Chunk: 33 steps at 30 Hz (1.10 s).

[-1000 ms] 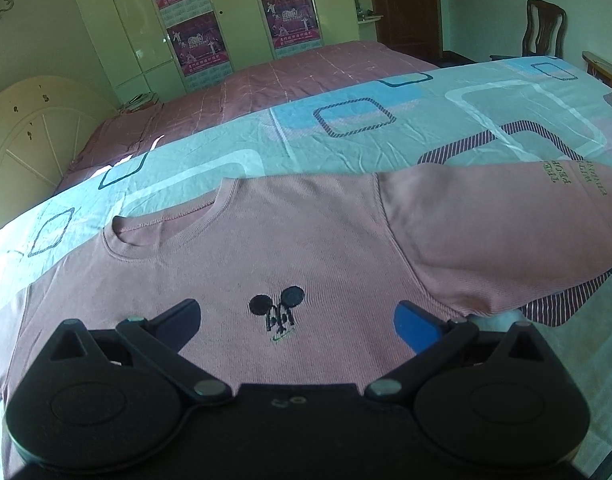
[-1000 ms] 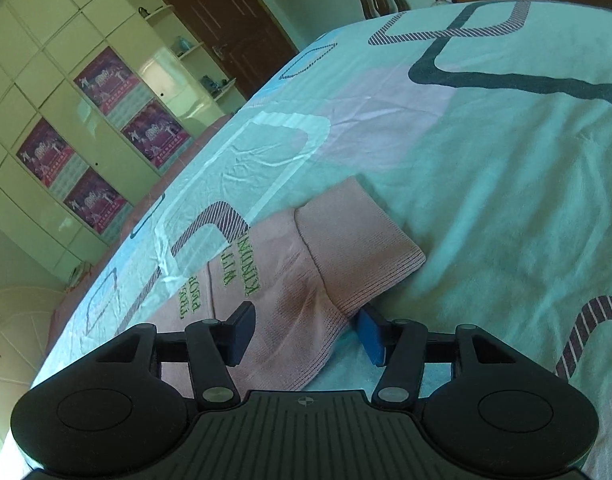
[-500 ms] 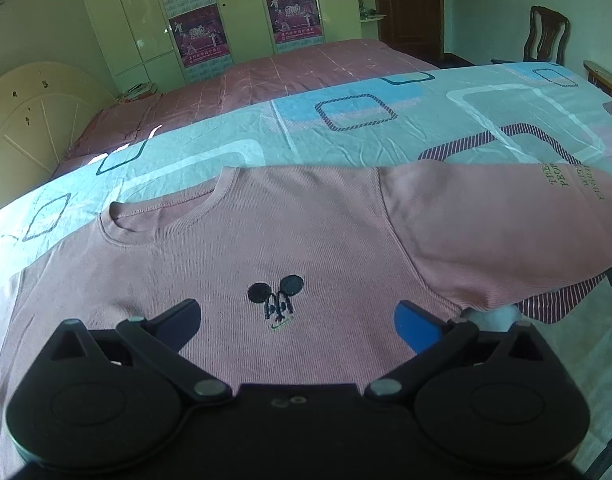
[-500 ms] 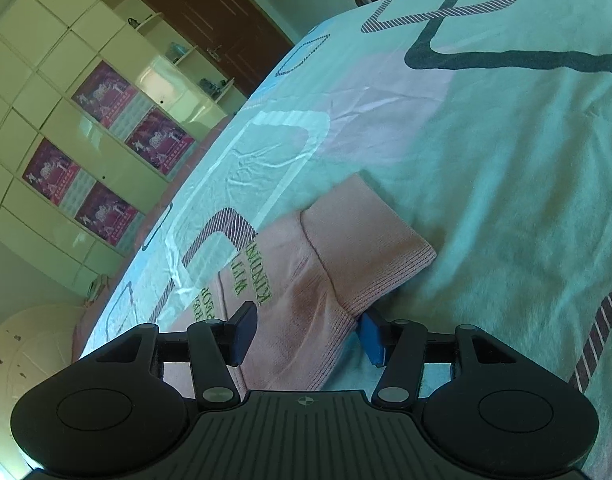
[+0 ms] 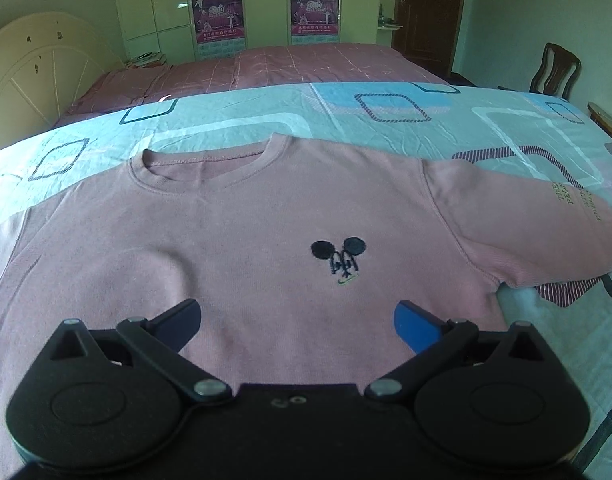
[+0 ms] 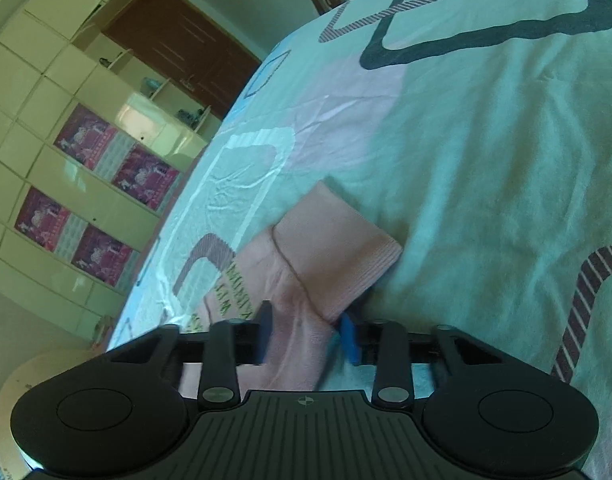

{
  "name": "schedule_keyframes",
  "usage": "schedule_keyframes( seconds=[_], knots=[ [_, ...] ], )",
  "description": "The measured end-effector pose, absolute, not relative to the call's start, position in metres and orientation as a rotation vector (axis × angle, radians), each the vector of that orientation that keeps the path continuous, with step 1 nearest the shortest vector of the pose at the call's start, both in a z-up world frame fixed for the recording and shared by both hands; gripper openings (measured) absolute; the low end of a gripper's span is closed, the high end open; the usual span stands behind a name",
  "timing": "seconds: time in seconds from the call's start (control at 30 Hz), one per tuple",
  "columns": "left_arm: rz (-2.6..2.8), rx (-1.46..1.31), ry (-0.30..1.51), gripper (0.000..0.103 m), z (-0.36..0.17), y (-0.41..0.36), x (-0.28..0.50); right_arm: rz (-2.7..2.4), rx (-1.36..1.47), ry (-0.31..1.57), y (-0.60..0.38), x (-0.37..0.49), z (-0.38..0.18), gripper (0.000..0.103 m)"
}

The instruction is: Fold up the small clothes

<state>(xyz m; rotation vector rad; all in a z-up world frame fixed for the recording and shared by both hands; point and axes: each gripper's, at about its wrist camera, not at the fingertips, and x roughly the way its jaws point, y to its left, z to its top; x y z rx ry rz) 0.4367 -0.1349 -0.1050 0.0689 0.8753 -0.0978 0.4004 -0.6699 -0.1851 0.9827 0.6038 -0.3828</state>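
Between the fingers of our right gripper (image 6: 306, 330) lay the sleeve (image 6: 302, 320) of the pink sweatshirt (image 5: 246, 240), just behind its ribbed cuff (image 6: 338, 252); the jaws had drawn in close on both sides of the cloth, though motion blur kept us from telling whether they truly pinched it. Our left gripper (image 5: 296, 316) hung wide apart above the lower chest of the garment, holding nothing, near the small embroidered mouse motif (image 5: 338, 258)

We judged the step to be taking the sleeve so as to fold it across the body. To do it well we needed both layers of the sleeve in the pinch and none of the bedsheet (image 6: 486, 160) underneath, then a low carry inward, with the left gripper free to steady the chest against dragging

Beyond the claws, the sweatshirt lay flat and face up, neckline away from us, on a teal sheet printed with rounded squares. Farther off we saw a second bed with a maroon cover (image 5: 266, 68), a cream headboard (image 5: 38, 72), wardrobes bearing posters (image 5: 218, 14), a dark door (image 5: 426, 12) and a wooden chair (image 5: 556, 68)
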Motion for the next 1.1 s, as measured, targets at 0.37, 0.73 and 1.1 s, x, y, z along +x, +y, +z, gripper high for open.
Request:
schedule_keyframes(
  seconds=[0.37, 0.73, 1.1],
  knots=[
    [-0.108, -0.003, 0.891, 0.099, -0.113, -0.029, 0.444, -0.221, 0.444, 0.555, -0.532, 0.426, -0.090, 0.008],
    [0.012, 0.032, 0.880, 0.102, -0.117, 0.074, 0.412, 0.201, 0.154, 0.653, -0.255, 0.473, -0.104, 0.008],
    [0.072, -0.056, 0.833, 0.100, -0.109, 0.139, 0.382, 0.370, -0.174, 0.704, -0.109, 0.461, -0.160, 0.031]
  ],
)
